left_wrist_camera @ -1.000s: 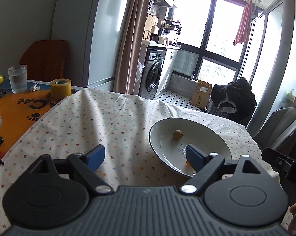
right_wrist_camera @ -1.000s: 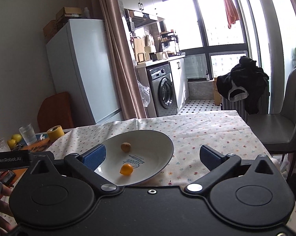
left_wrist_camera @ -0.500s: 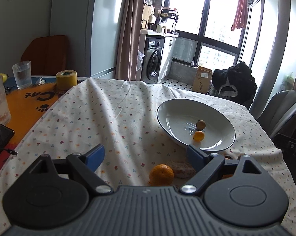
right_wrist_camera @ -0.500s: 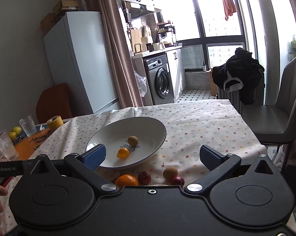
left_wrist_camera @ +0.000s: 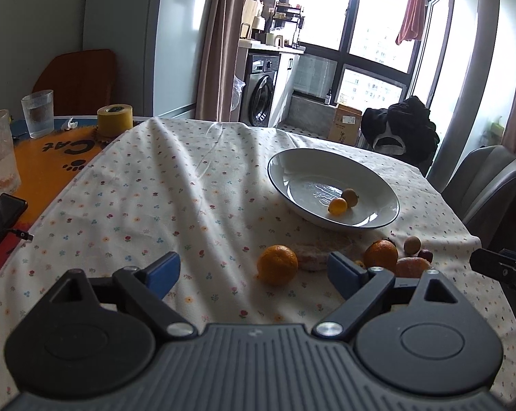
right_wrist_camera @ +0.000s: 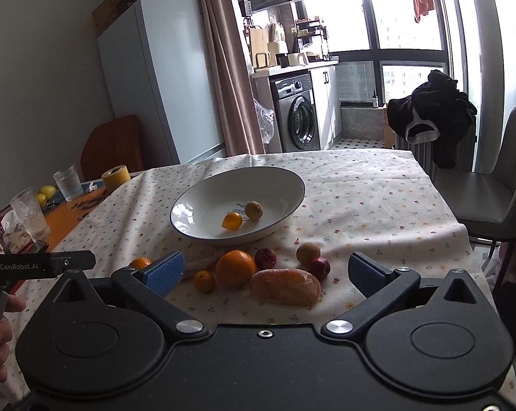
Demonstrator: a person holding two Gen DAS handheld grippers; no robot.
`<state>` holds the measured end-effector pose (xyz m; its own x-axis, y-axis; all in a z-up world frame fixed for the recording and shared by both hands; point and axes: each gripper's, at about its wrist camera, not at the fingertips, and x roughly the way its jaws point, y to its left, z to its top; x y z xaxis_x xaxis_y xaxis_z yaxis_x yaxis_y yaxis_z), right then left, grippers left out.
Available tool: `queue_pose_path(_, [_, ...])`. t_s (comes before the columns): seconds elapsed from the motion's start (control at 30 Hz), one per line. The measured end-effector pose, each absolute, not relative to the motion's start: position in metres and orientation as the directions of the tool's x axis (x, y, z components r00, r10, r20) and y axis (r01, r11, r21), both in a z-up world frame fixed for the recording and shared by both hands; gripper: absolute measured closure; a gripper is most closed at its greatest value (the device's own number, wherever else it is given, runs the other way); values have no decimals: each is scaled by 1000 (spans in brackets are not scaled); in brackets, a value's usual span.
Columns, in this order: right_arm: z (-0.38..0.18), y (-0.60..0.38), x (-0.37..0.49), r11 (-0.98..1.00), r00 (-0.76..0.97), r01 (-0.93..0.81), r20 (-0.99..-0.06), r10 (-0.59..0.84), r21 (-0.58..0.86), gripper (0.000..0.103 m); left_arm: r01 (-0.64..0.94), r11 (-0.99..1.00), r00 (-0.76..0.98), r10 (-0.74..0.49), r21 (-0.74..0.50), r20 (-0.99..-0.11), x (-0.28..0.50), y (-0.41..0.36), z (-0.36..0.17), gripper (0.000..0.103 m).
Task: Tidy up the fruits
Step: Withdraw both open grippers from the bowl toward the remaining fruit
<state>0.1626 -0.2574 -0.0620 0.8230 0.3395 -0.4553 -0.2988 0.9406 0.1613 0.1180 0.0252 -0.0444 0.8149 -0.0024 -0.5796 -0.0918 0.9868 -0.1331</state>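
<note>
Both claws, left (left_wrist_camera: 252,270) and right (right_wrist_camera: 266,272), level, agape above fruit.

Blown-out window (right_wrist_camera: 408,7) backlight, dim fisheye-warped edges

Bare flowered cloth lies open on the left half of the counter (left_wrist_camera: 148,185) — clear passage up to the white dark-rimmed bowl (right_wrist_camera: 275,178). In front of the bowl a tight cluster blocks the near edge: a large round orange (right_wrist_camera: 235,268), a peeled orange segment (right_wrist_camera: 285,287), a small yellow-orange citrus (right_wrist_camera: 204,281) and two dark-red fruits — narrow gaps only.
</note>
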Motion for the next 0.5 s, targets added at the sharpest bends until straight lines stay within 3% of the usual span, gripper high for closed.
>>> queue_pose_path(0.5, [-73,-264,148,929,784,-319,-498,370,186,0,-18,992,804,-60,-125,-592,101,12,-58,12])
